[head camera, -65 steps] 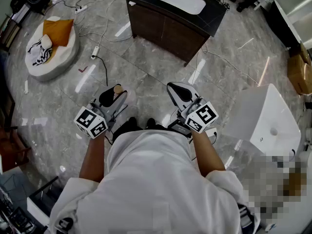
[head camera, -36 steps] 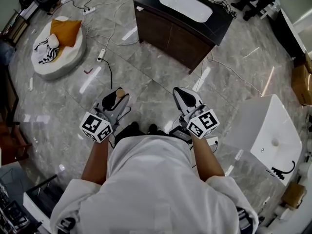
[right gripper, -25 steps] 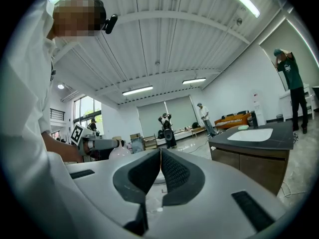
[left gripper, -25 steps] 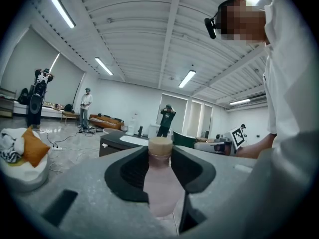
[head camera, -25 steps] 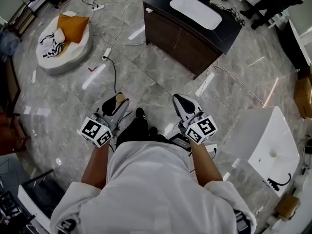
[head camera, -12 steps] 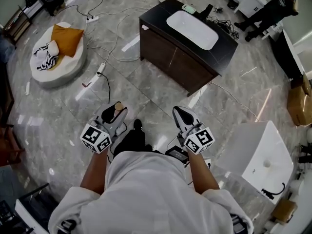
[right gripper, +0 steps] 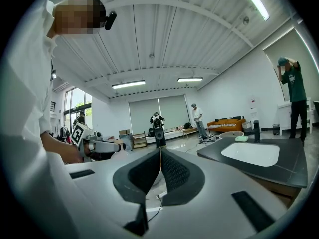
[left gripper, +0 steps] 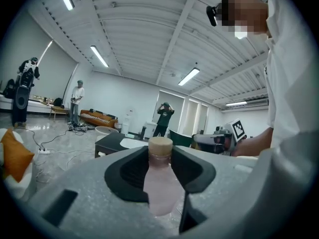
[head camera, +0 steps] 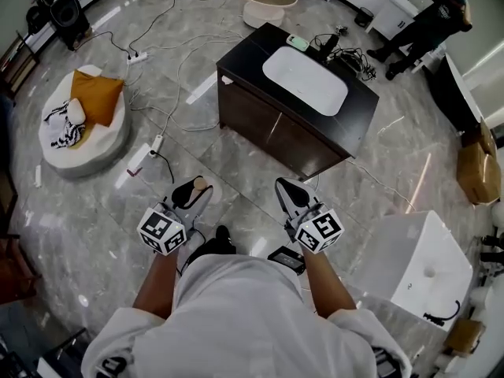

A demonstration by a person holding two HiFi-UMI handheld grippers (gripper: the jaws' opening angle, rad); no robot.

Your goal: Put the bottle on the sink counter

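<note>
A pale pink bottle [left gripper: 160, 183] with a tan cap [head camera: 199, 183] stands upright between the jaws of my left gripper [left gripper: 160, 158], which is shut on it. In the head view the left gripper [head camera: 191, 193] is held over the floor, short of the sink counter [head camera: 250, 52]. The counter is a dark cabinet with a white basin [head camera: 305, 79] set in its top. My right gripper [head camera: 285, 190] is level with the left one; its jaws are shut with nothing between them [right gripper: 160, 152]. In the right gripper view the sink counter [right gripper: 291, 166] lies ahead to the right.
Cables and a power strip [head camera: 155, 143] run across the marble floor. A round white cushion bed [head camera: 79, 132] with an orange pillow lies at the left. A white box-like unit [head camera: 417, 258] stands at the right. A person [head camera: 431, 18] stands beyond the counter. A small green item [head camera: 297, 43] lies on the counter top.
Both grippers and the person have moved forward across the floor towards the sink counter. The bottle has stayed in the left gripper; the right gripper has stayed shut.
</note>
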